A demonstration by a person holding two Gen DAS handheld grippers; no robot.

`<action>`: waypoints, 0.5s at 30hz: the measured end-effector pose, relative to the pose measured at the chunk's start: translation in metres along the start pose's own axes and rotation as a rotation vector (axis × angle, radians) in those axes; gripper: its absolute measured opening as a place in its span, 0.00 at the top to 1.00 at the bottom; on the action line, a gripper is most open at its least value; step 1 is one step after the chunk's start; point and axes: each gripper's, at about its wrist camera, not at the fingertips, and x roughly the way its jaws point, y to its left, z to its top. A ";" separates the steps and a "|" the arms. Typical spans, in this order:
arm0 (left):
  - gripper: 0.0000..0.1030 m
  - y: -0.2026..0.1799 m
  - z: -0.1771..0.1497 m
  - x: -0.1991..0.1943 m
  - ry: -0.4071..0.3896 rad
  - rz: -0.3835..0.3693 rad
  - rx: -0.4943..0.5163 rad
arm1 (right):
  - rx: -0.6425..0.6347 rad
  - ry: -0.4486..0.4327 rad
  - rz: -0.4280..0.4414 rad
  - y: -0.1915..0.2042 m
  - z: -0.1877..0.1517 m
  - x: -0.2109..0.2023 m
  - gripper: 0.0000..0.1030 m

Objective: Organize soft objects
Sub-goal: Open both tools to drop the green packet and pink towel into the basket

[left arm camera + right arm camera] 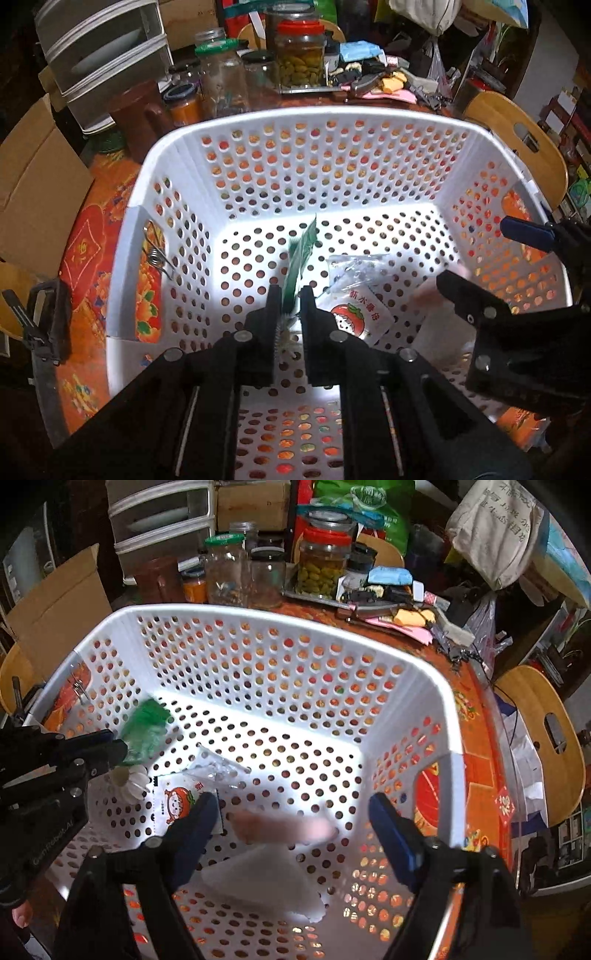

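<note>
One white perforated basket (pixel 258 173) fills both views, standing on a red flowered tabletop (pixel 92 258). Beyond its far rim, at twelve o'clock, stand glass jars (pixel 225 81), among them a red-lidded one of green pickles (pixel 299 59), with grey drawers (pixel 99 55) at eleven o'clock and a cardboard box (pixel 33 192) at nine. A wooden chair (pixel 546 738) shows at three o'clock in the right wrist view.

On the basket floor, a pale translucent sheet (pixel 266 882) lies at six o'clock in the right wrist view, below a blurred pink soft thing (pixel 284 829). A white packet with a tomato cartoon (pixel 351 314) lies near the middle, touching a clear crumpled bag (pixel 354 269) just past it.

The left claw (pixel 287 314) is nearly closed, pinching a green feathered shuttlecock (pixel 301 254) above the basket floor; the feathers point toward twelve o'clock, and the white skirt (pixel 135 779) shows beside the fingers in the right wrist view. The right claw (pixel 295 819) stands wide with blue-padded fingers (pixel 388 827), gripping nothing; the pink thing lies between and below them, whether touching a pad I cannot tell. A metal clip (pixel 157 254) hangs on the basket's left wall at nine o'clock.
</note>
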 end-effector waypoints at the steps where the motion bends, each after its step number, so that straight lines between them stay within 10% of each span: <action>1: 0.85 0.001 0.000 -0.004 -0.010 -0.007 -0.004 | 0.002 -0.011 0.001 -0.001 -0.001 -0.004 0.12; 7: 0.44 0.005 0.002 -0.028 -0.071 -0.014 -0.016 | 0.011 -0.063 -0.002 -0.012 -0.006 -0.030 0.00; 15: 0.23 -0.008 -0.009 -0.053 -0.101 -0.018 0.024 | 0.057 -0.123 0.007 -0.030 -0.021 -0.058 0.00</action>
